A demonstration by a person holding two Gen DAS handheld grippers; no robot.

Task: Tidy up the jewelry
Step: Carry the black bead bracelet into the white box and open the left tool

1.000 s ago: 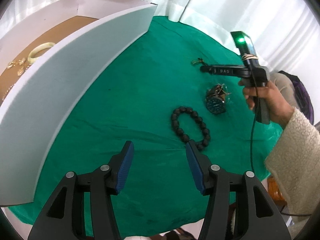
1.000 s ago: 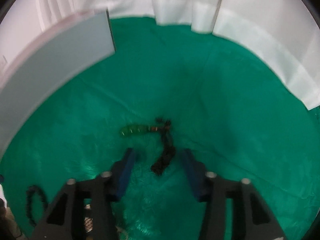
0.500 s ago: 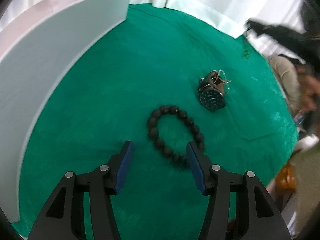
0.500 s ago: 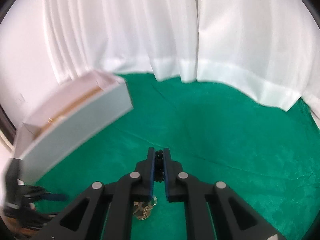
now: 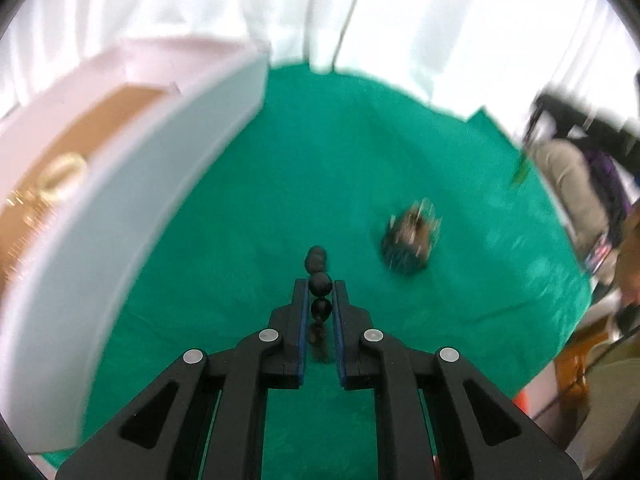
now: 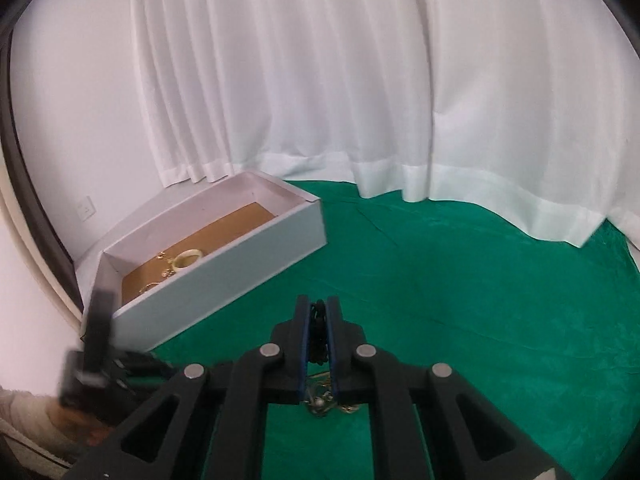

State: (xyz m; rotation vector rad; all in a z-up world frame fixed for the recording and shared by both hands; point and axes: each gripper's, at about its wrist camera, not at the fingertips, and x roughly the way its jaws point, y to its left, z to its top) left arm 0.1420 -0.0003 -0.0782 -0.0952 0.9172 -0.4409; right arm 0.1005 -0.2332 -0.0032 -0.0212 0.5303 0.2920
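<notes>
My left gripper (image 5: 320, 286) is shut on a dark beaded bracelet (image 5: 319, 284), held above the green cloth (image 5: 248, 240); its beads stick out past the fingertips. My right gripper (image 6: 318, 306) is shut on a black beaded necklace (image 6: 319, 322), lifted over the cloth (image 6: 460, 300). A watch with tangled chains (image 5: 410, 240) lies on the cloth, right of the left gripper, blurred. The white box (image 6: 224, 256) with a brown floor holds a cream bangle (image 6: 188, 259) and gold pieces; it also shows in the left wrist view (image 5: 132, 208), at the left.
White curtains (image 6: 360, 100) hang behind the table. The left gripper and the hand holding it (image 6: 94, 364) show at the lower left of the right wrist view. A person and bags (image 5: 584, 184) are at the right edge of the left wrist view.
My left gripper closed on the beaded bracelet and lifted it. My right gripper, shut on the black necklace, rose higher, and the box came into fuller view.
</notes>
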